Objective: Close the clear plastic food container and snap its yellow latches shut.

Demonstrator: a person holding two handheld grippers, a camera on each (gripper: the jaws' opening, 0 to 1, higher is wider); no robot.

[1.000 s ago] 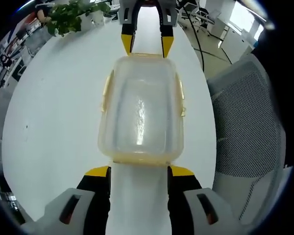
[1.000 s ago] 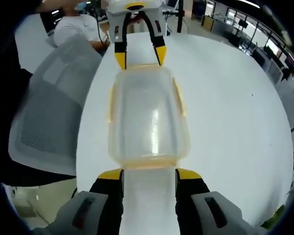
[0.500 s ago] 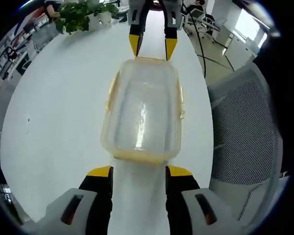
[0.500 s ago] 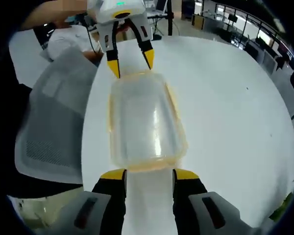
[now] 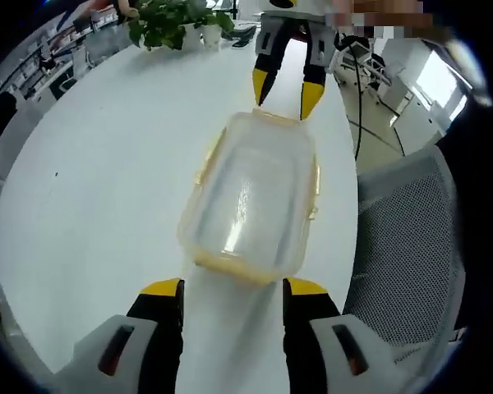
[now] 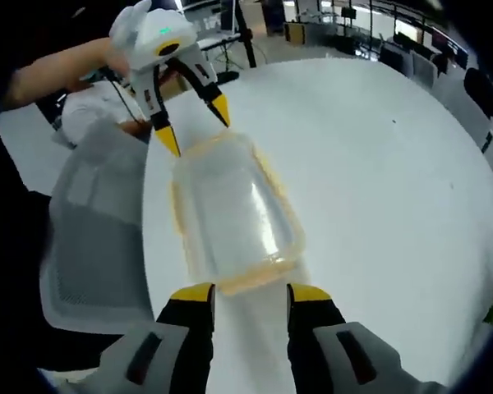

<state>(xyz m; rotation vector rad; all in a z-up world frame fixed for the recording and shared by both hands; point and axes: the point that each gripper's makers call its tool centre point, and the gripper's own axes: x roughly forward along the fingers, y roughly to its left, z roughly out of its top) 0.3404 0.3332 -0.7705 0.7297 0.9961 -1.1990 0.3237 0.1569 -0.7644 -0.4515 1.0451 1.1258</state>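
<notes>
White round table (image 5: 99, 172) carries the work, with an office behind it: a potted plant (image 5: 166, 15) at the far edge in the left gripper view and a grey mesh chair (image 5: 403, 246) off to that gripper's right.

The container (image 5: 251, 201) lies on the table between the two grippers, one short end just ahead of the left gripper (image 5: 230, 287) and the other short end just in front of the right gripper (image 6: 251, 291). Its lid appears to be seated on top. Yellow latches (image 5: 315, 185) run along the long sides and look as though they are not yet pressed home, though the clear plastic makes that hard to judge.

Both grippers are spread wide and hold nothing. Each one's yellow tips sit just short of the container's near end, apart from it as far as can be told.

Judging by its look, the container is light, thin-walled and smooth, so it would likely slide on the slick tabletop if pushed from one side only. Bracing one end while the other gripper bears down on a latch seems the safer hold. The walls may flex, so pressure belongs on the rim and latch tabs, not the middle of the lid.
</notes>
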